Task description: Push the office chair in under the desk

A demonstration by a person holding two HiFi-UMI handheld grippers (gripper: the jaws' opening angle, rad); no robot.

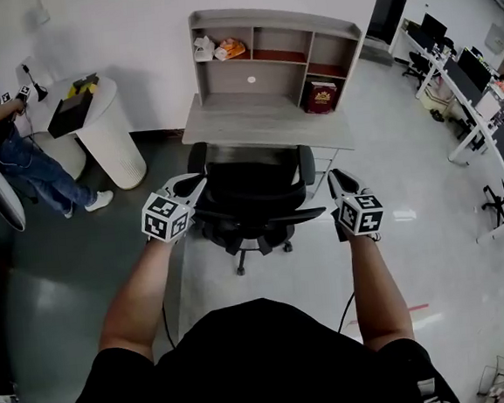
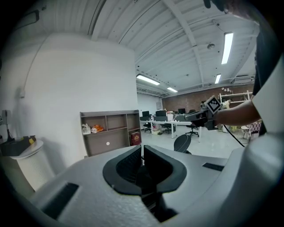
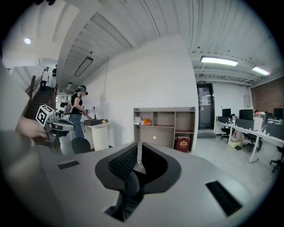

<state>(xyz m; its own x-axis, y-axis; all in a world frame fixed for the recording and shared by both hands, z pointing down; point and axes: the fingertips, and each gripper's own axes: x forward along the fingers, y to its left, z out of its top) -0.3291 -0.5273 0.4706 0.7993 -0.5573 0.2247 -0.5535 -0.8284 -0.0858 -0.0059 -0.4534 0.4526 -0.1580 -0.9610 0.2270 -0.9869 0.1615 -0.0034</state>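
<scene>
Floor (image 1: 84, 281): one desk (image 1: 263, 127), one chair (image 1: 256, 196), closed left claw (image 1: 194, 185), closed right claw (image 1: 338, 178).

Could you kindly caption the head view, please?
Left gripper and right gripper, both shut, flank the office chair facing the desk.

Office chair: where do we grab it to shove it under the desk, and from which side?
Probably the top edge of the backrest, from behind, on the person's side: the office chair faces the desk, so a push there should roll it straight under. The left tool and right tool flank it, both shut and empty; put one at each corner.
</scene>
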